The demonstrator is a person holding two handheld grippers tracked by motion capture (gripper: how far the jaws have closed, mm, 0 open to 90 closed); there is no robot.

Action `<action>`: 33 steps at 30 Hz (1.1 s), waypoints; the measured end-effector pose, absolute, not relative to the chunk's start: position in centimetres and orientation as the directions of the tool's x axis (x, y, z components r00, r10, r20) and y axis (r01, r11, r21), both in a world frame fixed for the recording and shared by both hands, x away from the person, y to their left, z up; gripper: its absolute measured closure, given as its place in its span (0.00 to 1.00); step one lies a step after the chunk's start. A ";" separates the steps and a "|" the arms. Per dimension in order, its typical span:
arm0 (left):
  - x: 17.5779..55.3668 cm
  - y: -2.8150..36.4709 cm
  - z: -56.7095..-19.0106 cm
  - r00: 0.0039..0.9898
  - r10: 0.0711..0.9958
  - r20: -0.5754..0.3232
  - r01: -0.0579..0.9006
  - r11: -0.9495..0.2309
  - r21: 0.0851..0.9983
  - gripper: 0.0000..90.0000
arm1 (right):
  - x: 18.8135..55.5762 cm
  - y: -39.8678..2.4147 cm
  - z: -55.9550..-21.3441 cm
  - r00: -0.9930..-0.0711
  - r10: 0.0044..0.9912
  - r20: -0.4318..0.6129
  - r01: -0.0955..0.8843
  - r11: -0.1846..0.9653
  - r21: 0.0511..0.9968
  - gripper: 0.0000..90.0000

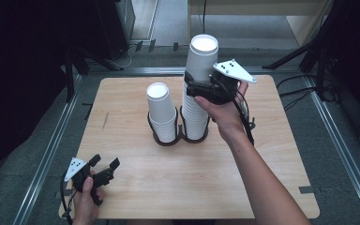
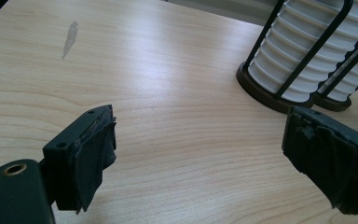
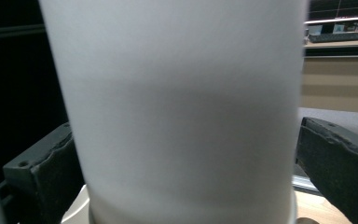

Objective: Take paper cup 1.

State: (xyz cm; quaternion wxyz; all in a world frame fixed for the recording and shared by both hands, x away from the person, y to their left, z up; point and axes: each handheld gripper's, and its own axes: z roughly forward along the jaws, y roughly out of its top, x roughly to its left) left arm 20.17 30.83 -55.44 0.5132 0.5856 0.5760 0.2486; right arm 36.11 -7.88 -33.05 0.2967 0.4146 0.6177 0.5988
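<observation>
Two stacks of white paper cups stand in a black wire holder (image 1: 168, 140) at the table's middle: a shorter left stack (image 1: 161, 110) and a taller right stack (image 1: 195, 117). My right gripper (image 1: 198, 84) reaches in from the right at the top of the tall stack. Its jaws press both sides of the top cup (image 1: 202, 54), which looms large in the right gripper view (image 3: 182, 93), with another cup's rim just below it. My left gripper (image 1: 105, 161) rests near the front left corner, open, with bare wood between its jaws (image 2: 205, 135).
The wooden table (image 1: 178, 178) has a grey smear (image 2: 70, 39) at its left. The holder's base and ribbed cup rims (image 2: 289, 60) show ahead of my left gripper. Metal rails, cables and dark stands surround the table.
</observation>
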 end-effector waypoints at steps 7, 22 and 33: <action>20.2 30.8 -55.4 0.213 0.929 -0.303 0.420 0.193 0.887 0.11 | 36.4 -7.2 -33.5 -0.486 0.869 0.096 0.135 -0.034 0.990 0.06; 20.2 30.8 -55.4 0.214 0.929 -0.301 0.422 0.190 0.887 0.11 | 36.2 -7.3 -33.1 -0.489 0.867 0.092 0.123 -0.036 0.992 0.11; 20.2 30.8 -55.5 0.214 0.929 -0.303 0.421 0.192 0.887 0.11 | 36.2 -7.3 -32.6 -0.487 0.869 0.092 0.104 -0.047 0.993 0.11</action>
